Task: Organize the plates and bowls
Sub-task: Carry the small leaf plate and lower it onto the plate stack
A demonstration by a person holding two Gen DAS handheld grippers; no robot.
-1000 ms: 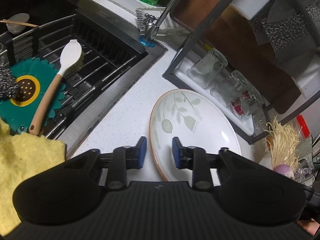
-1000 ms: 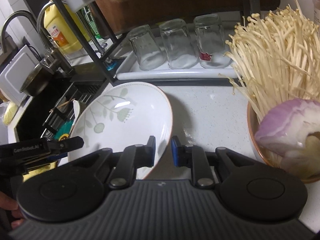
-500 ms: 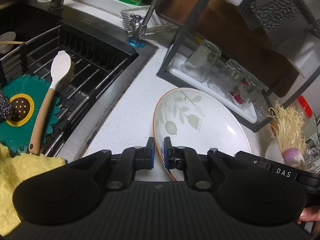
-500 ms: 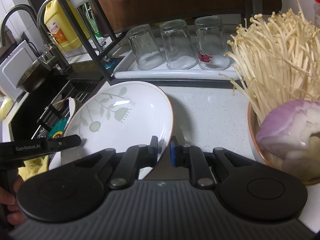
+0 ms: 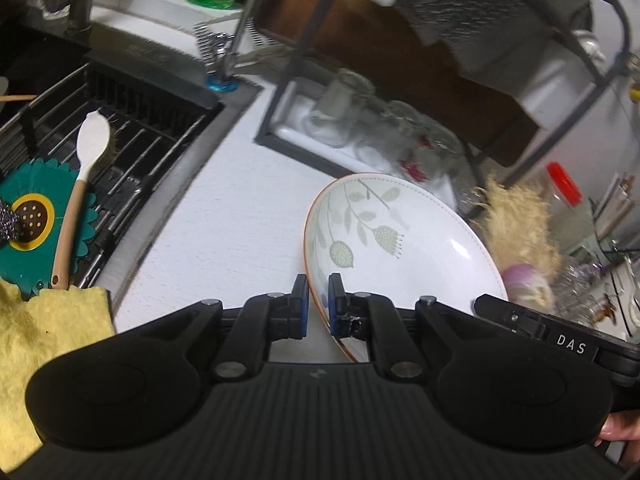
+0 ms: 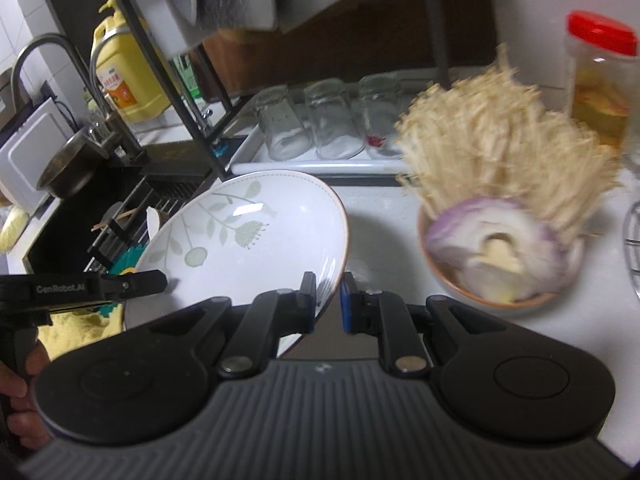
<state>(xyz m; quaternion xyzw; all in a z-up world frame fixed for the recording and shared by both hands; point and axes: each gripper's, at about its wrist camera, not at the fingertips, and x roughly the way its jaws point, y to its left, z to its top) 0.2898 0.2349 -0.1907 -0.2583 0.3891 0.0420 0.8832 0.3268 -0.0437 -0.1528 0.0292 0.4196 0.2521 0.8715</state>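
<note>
Now both jaws have closed on the plate (image 5: 404,248): left hand-held gripper (image 5: 318,306) and right hand-held gripper (image 6: 328,302) pinch opposite rims. It has come up tilted off the counter (image 5: 224,216), so carrying can likely begin.

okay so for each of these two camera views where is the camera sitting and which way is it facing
Left wrist: rides the left claw, facing forward and down over the counter toward the sink rack and plate; its claw grips the plate's rim, and a fingertip shows.
Right wrist: rides the right claw, facing the plate, the mushroom bowl and upturned glasses; the left claw and a hand show.
Shared: plate, glasses, mushrooms, sink.
</note>
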